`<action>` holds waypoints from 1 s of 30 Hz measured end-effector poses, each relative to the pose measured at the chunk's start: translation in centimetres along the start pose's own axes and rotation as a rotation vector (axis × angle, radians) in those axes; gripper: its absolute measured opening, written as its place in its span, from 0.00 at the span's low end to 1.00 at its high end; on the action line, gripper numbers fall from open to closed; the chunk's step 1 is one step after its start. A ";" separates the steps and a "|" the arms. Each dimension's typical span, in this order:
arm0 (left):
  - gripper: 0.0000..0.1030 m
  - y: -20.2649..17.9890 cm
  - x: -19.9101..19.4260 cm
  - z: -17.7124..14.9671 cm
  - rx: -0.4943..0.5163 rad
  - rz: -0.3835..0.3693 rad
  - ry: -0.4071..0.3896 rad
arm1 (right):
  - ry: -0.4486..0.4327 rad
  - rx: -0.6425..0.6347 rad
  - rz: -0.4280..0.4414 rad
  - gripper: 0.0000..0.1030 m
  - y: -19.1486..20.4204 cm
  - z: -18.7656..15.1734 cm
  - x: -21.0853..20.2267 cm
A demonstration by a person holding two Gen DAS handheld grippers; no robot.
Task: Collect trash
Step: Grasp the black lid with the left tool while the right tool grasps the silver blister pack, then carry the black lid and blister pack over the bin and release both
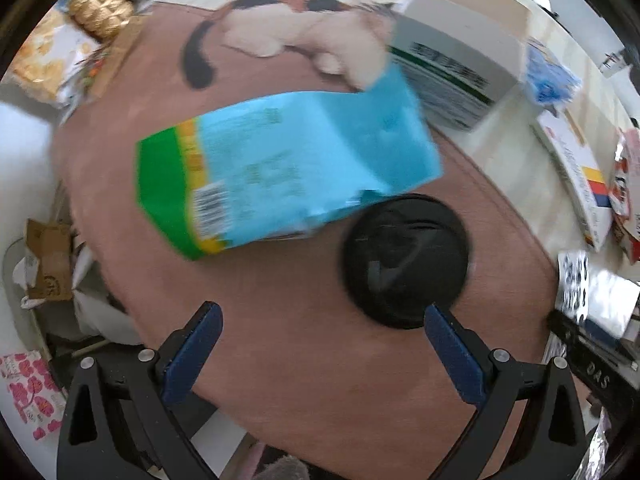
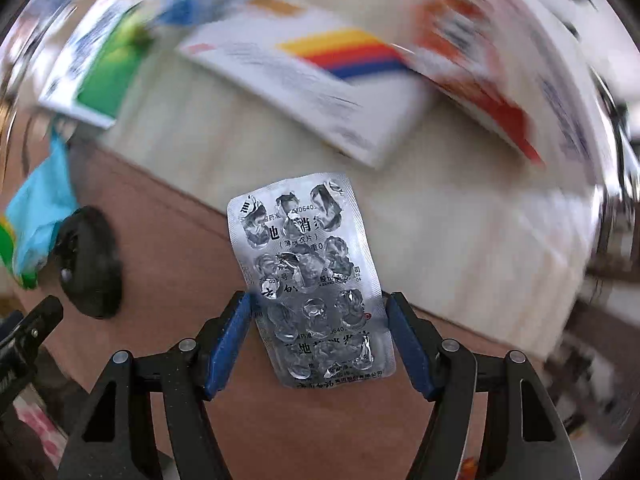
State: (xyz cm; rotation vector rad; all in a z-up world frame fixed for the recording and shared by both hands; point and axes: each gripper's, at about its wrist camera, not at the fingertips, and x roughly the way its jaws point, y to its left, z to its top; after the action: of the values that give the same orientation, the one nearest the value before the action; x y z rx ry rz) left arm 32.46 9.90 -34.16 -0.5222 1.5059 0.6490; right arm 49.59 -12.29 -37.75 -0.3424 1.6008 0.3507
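An empty silver blister pack (image 2: 310, 280) stands upright; a blue-green wrapper (image 1: 280, 168) lies flat, blurred.

left gripper (image 1: 320, 314) | right gripper (image 2: 318, 300) — black triangular-cutout frames | blue pads (image 2: 228, 344) | silver screws

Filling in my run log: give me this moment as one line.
right gripper: jaws gripping empty silver foil blister pack | left gripper: jaws open, empty | blue-green snack bag on brown mat
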 end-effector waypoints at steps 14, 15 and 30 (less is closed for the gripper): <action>0.90 -5.1 3.8 3.0 0.071 -0.041 0.065 | -0.008 0.097 -0.029 0.76 -2.0 1.9 1.7; 0.87 -5.2 3.7 3.0 0.072 -0.050 0.058 | -0.019 0.096 -0.034 0.76 -1.8 1.8 1.7; 0.84 -5.3 -0.4 -0.7 0.106 -0.081 -0.061 | -0.069 0.058 -0.011 0.66 0.2 -4.6 -1.9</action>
State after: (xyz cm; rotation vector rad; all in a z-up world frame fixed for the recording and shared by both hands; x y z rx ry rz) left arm 35.57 5.51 -34.17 -0.4759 1.4451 0.5148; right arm 45.43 -14.08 -35.55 -0.2915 1.5377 0.3047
